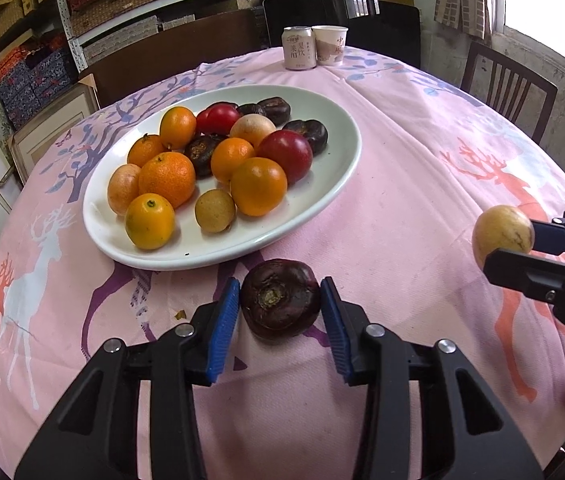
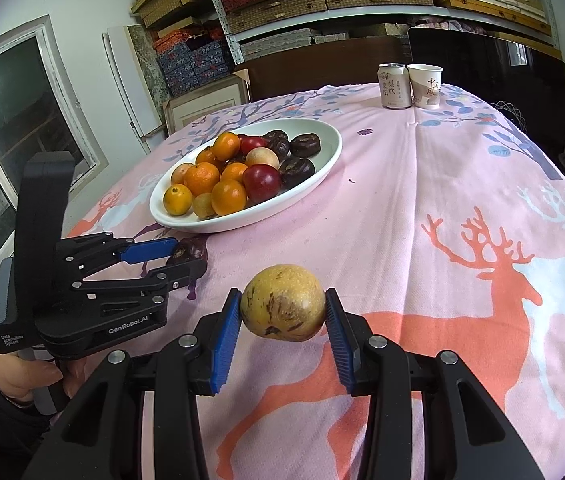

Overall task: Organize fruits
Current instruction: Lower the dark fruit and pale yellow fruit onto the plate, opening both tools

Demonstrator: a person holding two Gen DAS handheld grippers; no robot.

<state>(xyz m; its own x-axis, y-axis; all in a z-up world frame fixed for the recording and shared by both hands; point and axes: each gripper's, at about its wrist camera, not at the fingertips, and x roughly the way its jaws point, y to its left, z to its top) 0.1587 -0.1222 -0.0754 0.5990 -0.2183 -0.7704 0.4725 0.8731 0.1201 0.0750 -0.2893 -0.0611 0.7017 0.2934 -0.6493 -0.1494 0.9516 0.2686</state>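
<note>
A round table draped in a pink woven cloth [image 1: 402,184] printed with coral and white deer carries a glossy white oval plate [image 1: 334,176] heaped with smooth orange citrus [image 1: 258,186], two shiny red fruits, wrinkled dark chestnut-like pieces and a small tan longan [image 1: 215,211]. Beyond the plate, at the far edge of the cloth, a pale drink can [image 1: 299,48] stands touching a paper cup [image 1: 329,45] with red lettering. Just in front of the plate's near rim, a dark purple, flattened round water chestnut [image 1: 280,302] with a rough stem scar sits on the cloth between the ribbed blue pads of the left gripper [image 1: 280,320]; the black jaws stand narrow, the left pad touching the skin and the right pad at its edge, though whether they press cannot be told. Well to the right of the plate, the right gripper [image 2: 282,316] holds a smooth, speckled yellow-brown round fruit [image 2: 283,308] clear of the cloth, its blue pads clamped on either side. A hand [image 2: 22,376] in a dark sleeve grips the left tool's handle, to the near left of the plate in the right wrist view.
</note>
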